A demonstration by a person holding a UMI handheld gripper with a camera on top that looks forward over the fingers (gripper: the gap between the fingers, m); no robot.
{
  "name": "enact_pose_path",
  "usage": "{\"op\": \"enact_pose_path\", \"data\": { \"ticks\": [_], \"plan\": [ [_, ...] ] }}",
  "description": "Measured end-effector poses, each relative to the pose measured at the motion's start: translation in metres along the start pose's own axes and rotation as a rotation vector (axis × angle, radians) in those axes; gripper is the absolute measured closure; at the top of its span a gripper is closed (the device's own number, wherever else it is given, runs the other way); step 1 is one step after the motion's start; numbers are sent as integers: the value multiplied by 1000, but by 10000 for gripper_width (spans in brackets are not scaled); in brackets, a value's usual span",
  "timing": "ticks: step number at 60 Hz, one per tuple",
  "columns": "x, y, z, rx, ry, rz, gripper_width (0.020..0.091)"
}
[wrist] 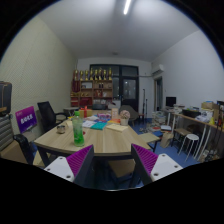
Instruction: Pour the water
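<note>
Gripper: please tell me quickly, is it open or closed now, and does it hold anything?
Gripper: open and holding nothing; the table with the bottles lies beyond the fingers.

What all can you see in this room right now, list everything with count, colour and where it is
Table: one, light wood, just ahead of the claw.
Bottle: one, green, on the table's near left part.
Papers and small items: several, mixed colours, mid table; too small to tell apart.
Office chairs: at least two, dark, left of the table.
Shelf: one, brown, holding yellowish items, against the far wall.
Desk: one, white, beyond the table to the right.
Ceiling light: one, white, overhead.
Claw: one, fingers open with purple pads, holding nothing, short of the table.
</note>
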State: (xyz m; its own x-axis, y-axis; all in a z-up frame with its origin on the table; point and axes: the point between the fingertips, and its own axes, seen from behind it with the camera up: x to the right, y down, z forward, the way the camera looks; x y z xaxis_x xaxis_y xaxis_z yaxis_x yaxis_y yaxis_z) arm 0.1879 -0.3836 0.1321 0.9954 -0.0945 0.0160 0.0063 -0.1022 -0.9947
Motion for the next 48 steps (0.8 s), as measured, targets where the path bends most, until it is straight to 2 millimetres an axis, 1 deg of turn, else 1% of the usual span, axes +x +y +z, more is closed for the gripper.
{"op": "enact_pose_path", "data": {
  "ticks": [1,2,8,9,12,13,14,15,16,17,18,21,22,23,24,25,26,30,31,32,35,36,38,40,43,45,46,48],
  "plan": [
    [-20,-14,-3,-4,6,1,285],
    [0,0,0,1,1,1,284],
    [-1,-2,1,0,1,1,284],
    [-20,-13,0,-4,8,-1,283],
    [-23,-13,2,1,10,-6,280],
    [-24,-14,3,4,10,-8,283],
    [-9,-7,6,12,3,-8,285],
    [-15,-8,13,17,2,-9,284],
    [-26,-16,12,18,0,-11,283],
    [-28,-16,15,23,-6,-11,283],
    [-23,-10,19,30,-15,-9,280],
    [-34,-10,30,36,-35,-2,280],
    [-41,-3,16,36,-41,2,279],
    [-46,-2,21,35,-47,5,280],
    [-53,-11,43,32,-52,9,280],
    [-57,-11,52,32,-58,14,281],
    [-59,-3,42,35,-64,18,282],
    [-83,-3,72,34,-88,34,279],
    [-88,0,72,35,-99,37,278],
    [-98,-6,98,32,-108,39,280],
    [-123,-4,123,32,-139,41,279],
    [-129,1,117,35,-149,42,277],
    [-145,3,135,34,-160,42,278],
    [-158,4,161,31,-167,36,277],
    [-178,7,186,37,-173,17,277],
    [-189,9,204,40,-165,-2,284],
    [-190,11,209,41,-162,-12,285],
    [-203,13,226,42,-153,-34,286]
  ]
}}
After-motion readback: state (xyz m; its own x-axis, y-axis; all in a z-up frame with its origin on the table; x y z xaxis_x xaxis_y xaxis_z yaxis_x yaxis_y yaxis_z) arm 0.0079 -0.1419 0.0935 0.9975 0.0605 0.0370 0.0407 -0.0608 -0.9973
